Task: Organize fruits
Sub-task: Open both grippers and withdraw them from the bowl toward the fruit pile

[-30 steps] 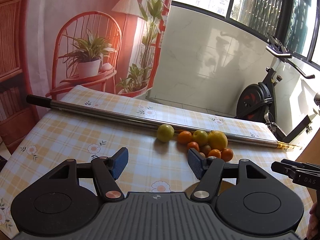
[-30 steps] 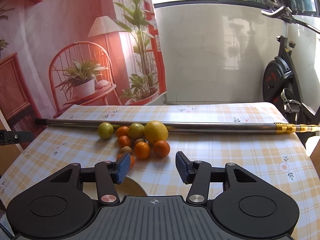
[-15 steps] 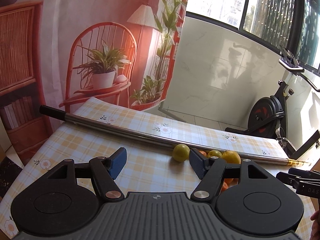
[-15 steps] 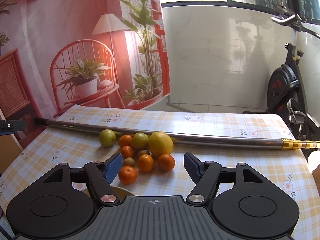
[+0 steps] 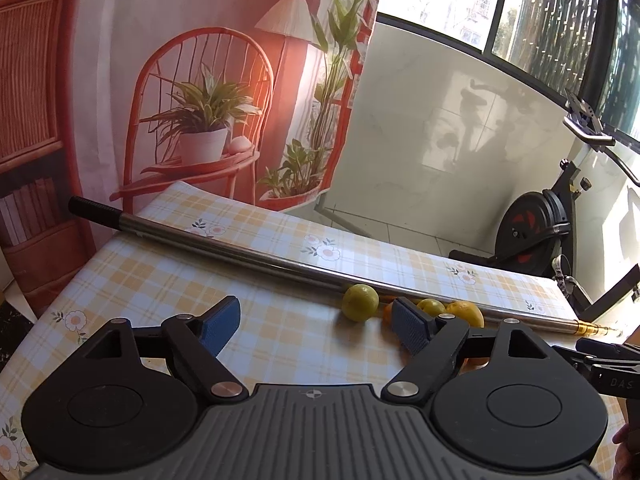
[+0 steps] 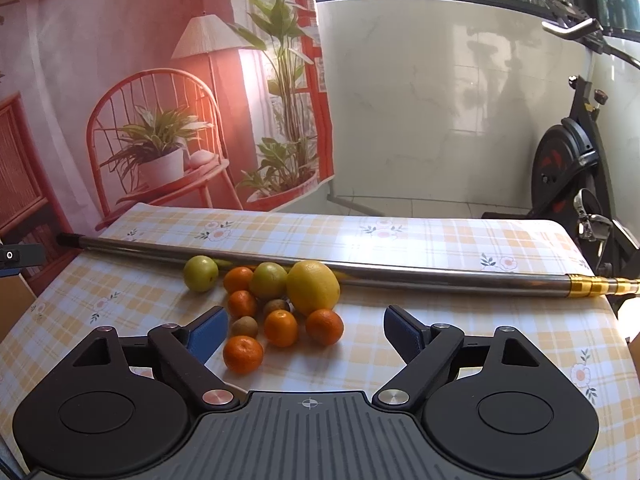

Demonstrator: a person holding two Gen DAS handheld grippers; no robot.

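Observation:
A heap of fruit lies on the checked tablecloth point(image 6: 460, 328) against a metal pole point(image 6: 400, 274). In the right wrist view I see a big yellow lemon point(image 6: 313, 287), two green fruits point(image 6: 201, 273) point(image 6: 269, 280), several small oranges point(image 6: 243, 354) and two brown kiwis point(image 6: 245, 326). My right gripper point(image 6: 306, 330) is open, just short of the heap, with nothing between its fingers. In the left wrist view my left gripper point(image 5: 316, 326) is open and empty; a green fruit point(image 5: 360, 303) lies ahead of it, and its right finger point(image 5: 410, 330) hides most of the heap.
The metal pole point(image 5: 240, 250) runs across the whole table, its gold tip point(image 6: 592, 285) at the right edge. A printed backdrop point(image 6: 160, 100) hangs behind the table. An exercise bike point(image 6: 576, 168) stands at the right. The right gripper's body point(image 5: 608, 364) shows at the left view's right edge.
The left gripper has tilted up and drawn back left, so its right finger now covers most of the fruit. The right gripper has opened wider and backed off slightly, uncovering the nearest orange.

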